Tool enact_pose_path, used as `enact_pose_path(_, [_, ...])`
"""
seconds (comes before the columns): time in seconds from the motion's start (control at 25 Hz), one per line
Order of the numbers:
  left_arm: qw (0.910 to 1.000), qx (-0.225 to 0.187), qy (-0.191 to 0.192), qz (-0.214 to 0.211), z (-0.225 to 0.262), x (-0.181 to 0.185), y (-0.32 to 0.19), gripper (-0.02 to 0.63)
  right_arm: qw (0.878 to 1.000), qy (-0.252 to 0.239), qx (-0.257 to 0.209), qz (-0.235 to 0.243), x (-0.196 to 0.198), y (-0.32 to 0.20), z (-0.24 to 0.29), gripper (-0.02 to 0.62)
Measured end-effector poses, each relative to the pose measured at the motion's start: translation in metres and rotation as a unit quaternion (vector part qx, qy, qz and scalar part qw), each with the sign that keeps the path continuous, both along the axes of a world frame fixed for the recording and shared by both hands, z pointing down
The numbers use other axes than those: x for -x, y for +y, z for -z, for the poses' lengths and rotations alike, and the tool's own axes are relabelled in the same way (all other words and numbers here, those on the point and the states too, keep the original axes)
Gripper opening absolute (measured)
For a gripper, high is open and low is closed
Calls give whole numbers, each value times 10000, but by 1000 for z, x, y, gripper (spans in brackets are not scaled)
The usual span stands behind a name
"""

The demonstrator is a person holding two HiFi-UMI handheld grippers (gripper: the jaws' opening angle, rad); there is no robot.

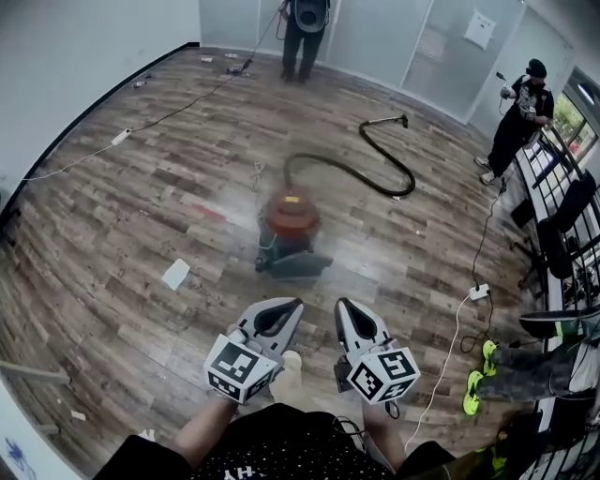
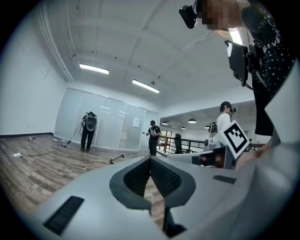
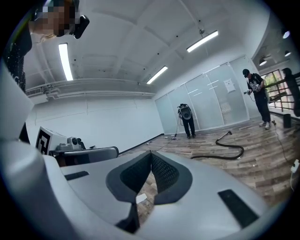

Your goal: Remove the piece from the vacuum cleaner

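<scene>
An orange-topped canister vacuum cleaner (image 1: 290, 230) stands on the wooden floor ahead of me, blurred in the head view. Its black hose (image 1: 375, 169) curves away to the far right and ends in a nozzle (image 1: 401, 120). The hose (image 3: 225, 152) also shows in the right gripper view. My left gripper (image 1: 293, 304) and right gripper (image 1: 341, 305) are held side by side in front of me, short of the vacuum, both shut with nothing between their jaws. In the gripper views the left gripper (image 2: 150, 160) and right gripper (image 3: 150, 154) tips meet.
A white sheet (image 1: 175, 274) lies on the floor left of the vacuum. Cables and a power strip (image 1: 478, 292) run along the right. One person (image 1: 304, 28) stands at the far glass wall, another (image 1: 520, 117) at the right by a railing. Chairs (image 1: 562, 234) stand at the right edge.
</scene>
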State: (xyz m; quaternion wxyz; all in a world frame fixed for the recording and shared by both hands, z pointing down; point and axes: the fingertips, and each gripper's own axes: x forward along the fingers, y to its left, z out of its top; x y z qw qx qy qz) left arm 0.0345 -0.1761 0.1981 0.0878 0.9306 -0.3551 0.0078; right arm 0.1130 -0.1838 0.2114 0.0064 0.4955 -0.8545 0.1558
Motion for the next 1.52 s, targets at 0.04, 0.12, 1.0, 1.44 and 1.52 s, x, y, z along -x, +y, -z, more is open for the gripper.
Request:
enact_pose_path(0.04, [10000, 3, -3, 35, 0, -4, -14, 9, 10000, -18, 6, 32, -4, -15, 1, 12])
enact_pose_path(0.12, [10000, 11, 0, 75, 1, -11, -39, 9, 9999, -61, 9, 114, -11, -43, 1, 12])
enact_pose_path(1.0, [9994, 137, -181, 259, -28, -26, -198, 9, 9997, 105, 170, 114, -63, -174, -42, 12])
enact_pose_path(1.44, [9986, 107, -504, 120, -50, 2, -297, 9, 9975, -618, 333, 7, -69, -266, -62, 12])
enact_pose_path(1.52, [9982, 181, -556, 146, -68, 10, -311, 9, 9982, -546, 256, 60, -65, -277, -73, 12])
